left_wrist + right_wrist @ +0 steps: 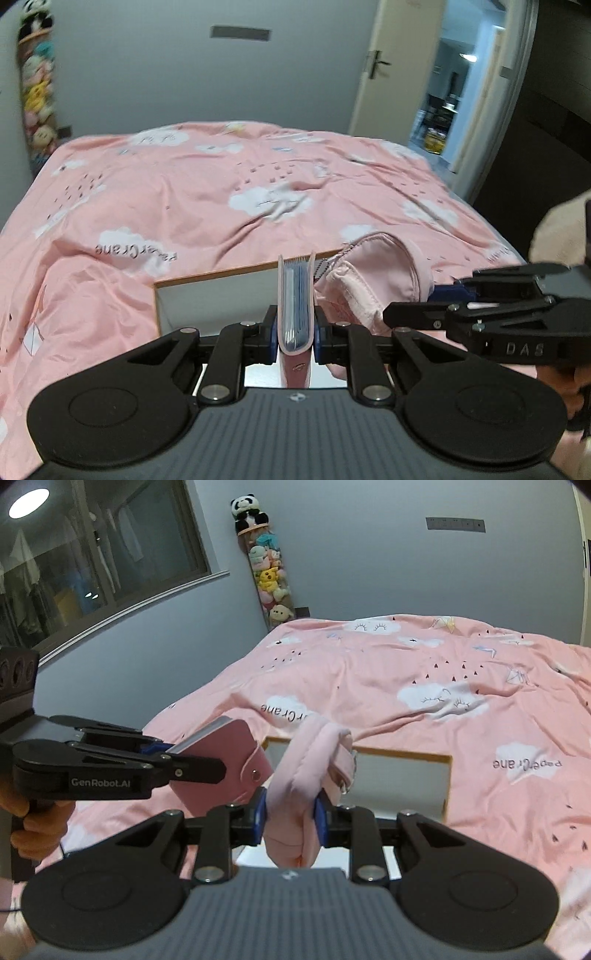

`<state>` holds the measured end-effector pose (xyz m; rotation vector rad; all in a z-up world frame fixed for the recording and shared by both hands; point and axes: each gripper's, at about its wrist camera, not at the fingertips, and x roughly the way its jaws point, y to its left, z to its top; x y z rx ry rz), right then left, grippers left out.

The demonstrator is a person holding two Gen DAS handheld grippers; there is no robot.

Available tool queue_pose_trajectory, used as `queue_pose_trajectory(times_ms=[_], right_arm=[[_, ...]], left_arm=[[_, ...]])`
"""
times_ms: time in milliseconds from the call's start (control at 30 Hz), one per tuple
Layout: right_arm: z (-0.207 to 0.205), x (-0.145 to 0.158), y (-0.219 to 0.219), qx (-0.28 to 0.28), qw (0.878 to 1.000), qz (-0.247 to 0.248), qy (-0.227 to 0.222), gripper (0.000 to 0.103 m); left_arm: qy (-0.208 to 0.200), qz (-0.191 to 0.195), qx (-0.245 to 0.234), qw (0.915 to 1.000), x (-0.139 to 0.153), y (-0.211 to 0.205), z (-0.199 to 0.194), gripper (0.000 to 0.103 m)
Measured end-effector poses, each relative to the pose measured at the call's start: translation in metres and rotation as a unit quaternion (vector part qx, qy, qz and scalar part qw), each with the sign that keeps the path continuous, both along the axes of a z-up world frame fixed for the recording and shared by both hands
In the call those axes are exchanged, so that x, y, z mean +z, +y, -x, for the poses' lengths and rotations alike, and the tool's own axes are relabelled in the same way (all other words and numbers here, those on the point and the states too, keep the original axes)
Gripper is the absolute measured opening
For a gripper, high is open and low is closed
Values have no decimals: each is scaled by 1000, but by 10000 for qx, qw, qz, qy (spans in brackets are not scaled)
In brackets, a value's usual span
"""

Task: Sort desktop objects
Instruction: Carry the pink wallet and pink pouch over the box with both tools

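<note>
My left gripper is shut on a pink card holder with blue inner sleeves, held upright, edge toward the camera, above the white desk. In the right wrist view the same holder shows its pink cover and snap, with the left gripper at the left. My right gripper is shut on a soft pink fabric pouch, which is bunched and open at the top. In the left wrist view the pouch hangs right of the holder, with the right gripper coming in from the right.
The white desk with a wooden edge sits on or against a bed with a pink cloud-print duvet. A column of plush toys stands at the far wall. An open door is at the back right.
</note>
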<state>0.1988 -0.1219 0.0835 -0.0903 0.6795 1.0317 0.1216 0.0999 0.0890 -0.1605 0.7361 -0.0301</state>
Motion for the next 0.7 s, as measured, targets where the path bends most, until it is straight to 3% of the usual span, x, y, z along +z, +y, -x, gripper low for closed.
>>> queue_pose_trajectory(times_ms=[200,433,700], right_arm=[[-29,-35,40,-93,9998,-8,201,28],[-54,-84,94,-91,9990,317,299,27],[-77,-122,135,40,9978,435,501,27]], left_arm=[[235,-47,522,9984,-45,30,-34,19],[496,-203,944,9941,-93,60,-68,19],[690,-300,1202,9899,-122,75,-86,19]])
